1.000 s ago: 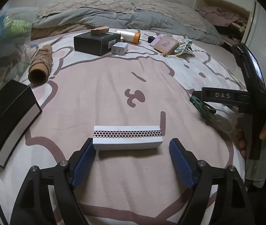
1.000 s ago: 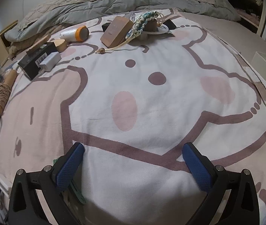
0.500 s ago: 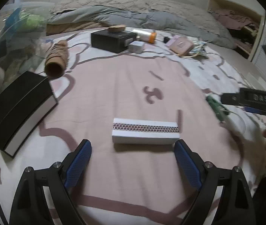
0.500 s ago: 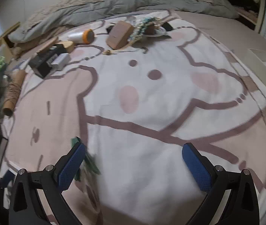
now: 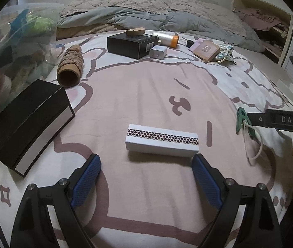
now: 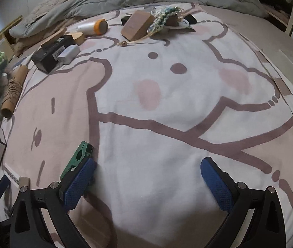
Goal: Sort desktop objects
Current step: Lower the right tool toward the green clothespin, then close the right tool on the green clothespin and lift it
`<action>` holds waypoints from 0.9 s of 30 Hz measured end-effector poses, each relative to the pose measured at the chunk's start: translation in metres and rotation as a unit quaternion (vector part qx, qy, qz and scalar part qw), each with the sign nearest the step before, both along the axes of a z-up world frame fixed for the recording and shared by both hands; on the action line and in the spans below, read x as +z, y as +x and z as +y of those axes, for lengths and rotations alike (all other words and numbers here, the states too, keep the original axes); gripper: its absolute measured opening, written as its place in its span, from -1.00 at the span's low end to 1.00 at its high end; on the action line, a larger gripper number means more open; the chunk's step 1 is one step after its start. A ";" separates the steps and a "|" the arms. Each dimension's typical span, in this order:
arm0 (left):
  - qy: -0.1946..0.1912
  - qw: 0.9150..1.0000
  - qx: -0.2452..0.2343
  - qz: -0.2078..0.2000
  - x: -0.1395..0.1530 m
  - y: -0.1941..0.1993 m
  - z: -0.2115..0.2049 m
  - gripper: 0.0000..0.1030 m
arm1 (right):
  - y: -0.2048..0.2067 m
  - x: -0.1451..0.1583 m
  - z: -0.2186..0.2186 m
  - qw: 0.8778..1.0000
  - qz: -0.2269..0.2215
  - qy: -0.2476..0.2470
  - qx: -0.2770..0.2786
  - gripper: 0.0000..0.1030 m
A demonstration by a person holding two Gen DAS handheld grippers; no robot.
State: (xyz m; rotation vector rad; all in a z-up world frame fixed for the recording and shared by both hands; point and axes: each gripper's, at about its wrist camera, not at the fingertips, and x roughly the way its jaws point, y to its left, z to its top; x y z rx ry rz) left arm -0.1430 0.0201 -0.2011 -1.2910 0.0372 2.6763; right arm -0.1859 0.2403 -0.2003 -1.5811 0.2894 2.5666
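A white matchbox-like box (image 5: 162, 142) with a dotted strip lies on the bed blanket just beyond my left gripper (image 5: 146, 170), which is open and empty. My right gripper (image 6: 148, 177) is open and empty; a green clip (image 6: 77, 159) lies by its left finger. The clip with a white cord also shows in the left wrist view (image 5: 243, 122). A black box with a silver edge (image 5: 31, 124) lies at the left. Far off lie a twine spool (image 5: 70, 66), a black box (image 5: 133, 44), a white charger (image 5: 158, 53), an orange-capped roll (image 5: 168, 39) and a pink box (image 5: 205, 49).
A clear bin of clutter (image 5: 12, 47) stands at the bed's left side. A grey quilt and pillows (image 5: 146, 18) are at the far end. A knitted pouch (image 6: 165, 18) and brown box (image 6: 137, 25) lie at the back in the right wrist view.
My left gripper has drawn back from the white box, which was between its fingertips. My right gripper has pulled back and the green clip has come into view beside its left finger.
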 end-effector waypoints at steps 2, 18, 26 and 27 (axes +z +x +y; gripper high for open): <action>0.006 1.000 0.002 0.000 0.000 -0.001 -0.002 0.76 | 0.005 0.008 0.006 0.999 0.027 -0.011 -0.020 1.00; 0.039 0.999 0.010 -0.006 0.003 -0.005 -0.006 0.76 | 0.016 0.020 -0.035 0.990 0.082 -0.099 0.063 0.11; 0.041 0.999 0.010 -0.007 0.003 -0.005 -0.006 0.76 | 0.016 0.008 -0.052 0.995 0.036 -0.026 0.084 0.10; 0.041 0.999 0.010 -0.007 0.003 -0.005 -0.005 0.76 | 0.017 0.007 -0.054 0.996 0.034 -0.017 0.086 0.06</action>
